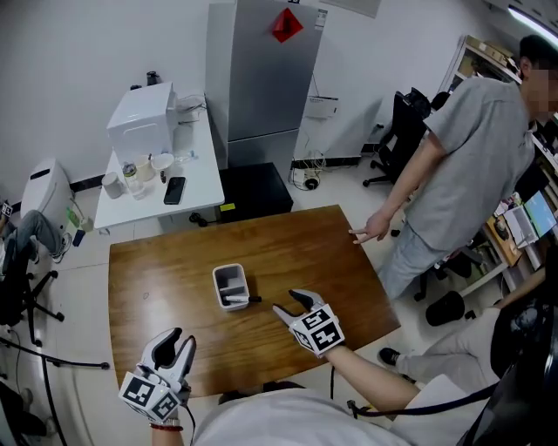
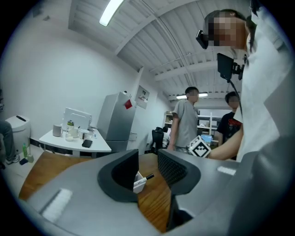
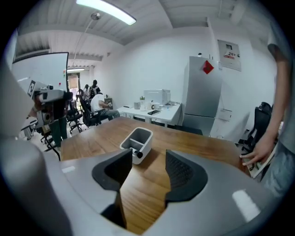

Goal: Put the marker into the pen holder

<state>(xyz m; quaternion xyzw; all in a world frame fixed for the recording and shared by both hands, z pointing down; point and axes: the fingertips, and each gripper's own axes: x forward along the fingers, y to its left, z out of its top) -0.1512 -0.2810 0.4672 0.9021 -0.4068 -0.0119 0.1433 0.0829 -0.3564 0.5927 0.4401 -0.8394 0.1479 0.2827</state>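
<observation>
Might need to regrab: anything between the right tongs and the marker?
Nothing visible: only wooden table separates the open right tongs from the marker, whose tip overhangs the pen holder's rim.

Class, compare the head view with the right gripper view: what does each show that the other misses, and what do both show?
Only the head view: the marker cube on the right gripper and the wearer's forearm behind it. Only the right gripper view: a ceiling strip light and a whiteboard. Both: the wooden table, the pen holder with the marker lying in it, and the right gripper's open, empty jaws.
</observation>
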